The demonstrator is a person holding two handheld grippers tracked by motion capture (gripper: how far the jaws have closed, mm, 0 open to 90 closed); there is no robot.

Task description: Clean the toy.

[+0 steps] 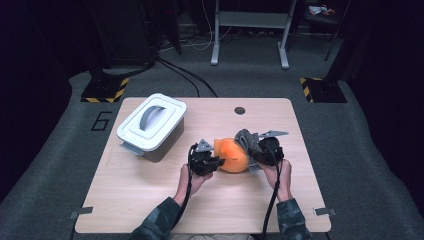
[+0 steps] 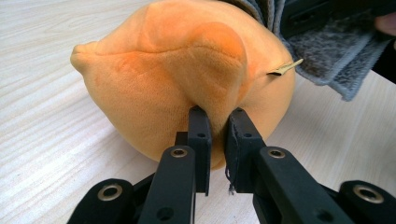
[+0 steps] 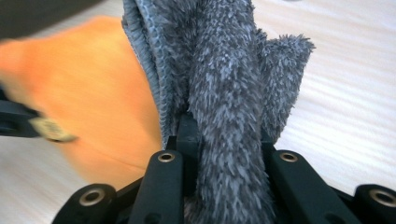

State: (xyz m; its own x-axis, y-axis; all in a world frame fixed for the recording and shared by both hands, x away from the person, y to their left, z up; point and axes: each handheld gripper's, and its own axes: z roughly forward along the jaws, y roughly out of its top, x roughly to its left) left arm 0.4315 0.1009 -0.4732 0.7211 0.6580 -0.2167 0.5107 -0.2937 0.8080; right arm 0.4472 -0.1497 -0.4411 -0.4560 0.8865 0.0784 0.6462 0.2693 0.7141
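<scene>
An orange plush toy (image 1: pixel 232 155) lies on the wooden table (image 1: pixel 150 195) between my two grippers. My left gripper (image 1: pixel 214 162) is shut on a pinch of the orange plush toy (image 2: pixel 187 79), its jaws nipping the soft fabric near the bottom. My right gripper (image 1: pixel 260 150) is shut on a folded grey fluffy cloth (image 3: pixel 224 93), which presses against the toy's right side. The grey cloth (image 2: pixel 327 56) shows behind the toy in the left gripper view. The orange plush toy (image 3: pixel 88 102) fills the left of the right gripper view.
A grey box with a white lid and handle (image 1: pixel 151 125) stands at the table's back left. A small dark hole (image 1: pixel 240 110) marks the table's far edge. Bare table lies in front and to the right.
</scene>
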